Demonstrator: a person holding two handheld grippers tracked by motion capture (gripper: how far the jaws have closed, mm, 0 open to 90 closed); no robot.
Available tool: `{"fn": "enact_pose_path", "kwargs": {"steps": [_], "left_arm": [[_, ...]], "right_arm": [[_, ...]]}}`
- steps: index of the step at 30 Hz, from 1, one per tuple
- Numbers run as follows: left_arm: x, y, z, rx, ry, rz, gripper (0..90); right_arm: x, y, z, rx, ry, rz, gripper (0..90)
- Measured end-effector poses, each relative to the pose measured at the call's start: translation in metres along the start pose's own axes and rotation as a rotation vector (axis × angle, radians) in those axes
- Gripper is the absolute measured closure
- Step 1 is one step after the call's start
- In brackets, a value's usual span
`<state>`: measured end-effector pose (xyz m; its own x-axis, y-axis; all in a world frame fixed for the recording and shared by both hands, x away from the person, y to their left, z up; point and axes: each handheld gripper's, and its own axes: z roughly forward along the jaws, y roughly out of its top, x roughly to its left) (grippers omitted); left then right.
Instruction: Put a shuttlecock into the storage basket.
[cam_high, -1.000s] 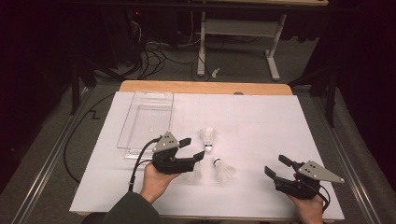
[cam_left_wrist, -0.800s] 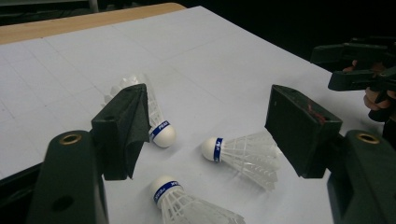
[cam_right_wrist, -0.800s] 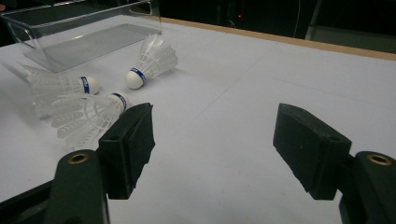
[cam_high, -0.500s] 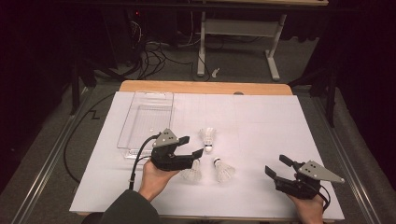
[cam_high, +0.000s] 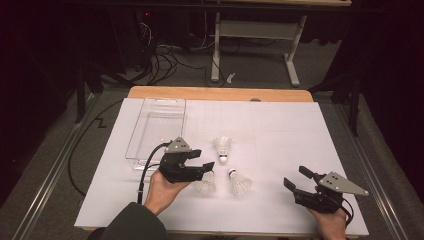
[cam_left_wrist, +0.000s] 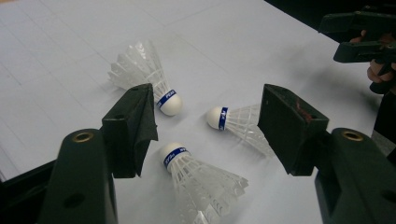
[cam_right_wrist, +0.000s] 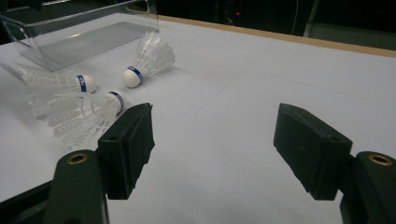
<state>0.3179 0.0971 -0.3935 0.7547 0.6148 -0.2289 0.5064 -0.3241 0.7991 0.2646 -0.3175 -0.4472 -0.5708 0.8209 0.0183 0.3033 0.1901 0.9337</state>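
Three white shuttlecocks with blue bands lie on the white table sheet. One lies at the middle (cam_high: 222, 148) (cam_left_wrist: 144, 70) (cam_right_wrist: 152, 56). Two lie nearer the front, a left one (cam_high: 205, 182) (cam_left_wrist: 201, 179) (cam_right_wrist: 56, 81) and a right one (cam_high: 240, 184) (cam_left_wrist: 238, 119) (cam_right_wrist: 79, 114). My left gripper (cam_high: 205, 158) (cam_left_wrist: 208, 126) is open just above and beside the left front shuttlecock, whose cork sits between the jaws. My right gripper (cam_high: 294, 176) (cam_right_wrist: 215, 140) is open over bare sheet at the front right, holding nothing.
A clear plastic tray (cam_high: 157, 127) (cam_right_wrist: 79, 37) stands empty at the back left, just beyond the left gripper. The table's wooden far edge (cam_high: 220, 93) shows behind the sheet. In the left gripper view, the right gripper (cam_left_wrist: 364, 37) shows at the top right.
The left gripper has shifted slightly away from the person, over the left front shuttlecock. The right gripper and the shuttlecocks have stayed put.
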Motion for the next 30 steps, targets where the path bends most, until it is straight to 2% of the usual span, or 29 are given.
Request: {"fn": "enact_pose_path", "kwargs": {"steps": [6,8,11,13,21,25,30], "left_arm": [[0.001,0.0,0.0,0.049,0.031,0.013,40.2],[-0.001,0.003,-0.003,0.065,0.044,0.03,40.9],[0.0,0.007,-0.005,0.108,0.026,0.036,43.4],[0.0,0.008,-0.005,0.138,0.036,0.046,44.4],[0.002,0.008,-0.009,0.178,0.03,0.041,42.2],[0.003,0.008,-0.01,0.216,0.018,0.047,41.6],[0.0,0.009,-0.01,0.25,0.042,0.077,42.8]], "right_arm": [[0.0,0.0,0.0,-0.001,0.007,-0.005,28.9],[0.0,0.0,0.0,0.004,0.008,0.0,28.8],[0.0,0.0,0.0,0.005,0.008,-0.001,28.7],[0.0,0.0,0.0,0.004,0.011,-0.003,28.7],[0.0,0.0,0.0,0.005,0.012,-0.008,28.9],[0.0,0.0,0.0,0.004,0.012,-0.01,29.0],[0.0,0.0,0.0,0.005,0.013,-0.013,29.1]]}}
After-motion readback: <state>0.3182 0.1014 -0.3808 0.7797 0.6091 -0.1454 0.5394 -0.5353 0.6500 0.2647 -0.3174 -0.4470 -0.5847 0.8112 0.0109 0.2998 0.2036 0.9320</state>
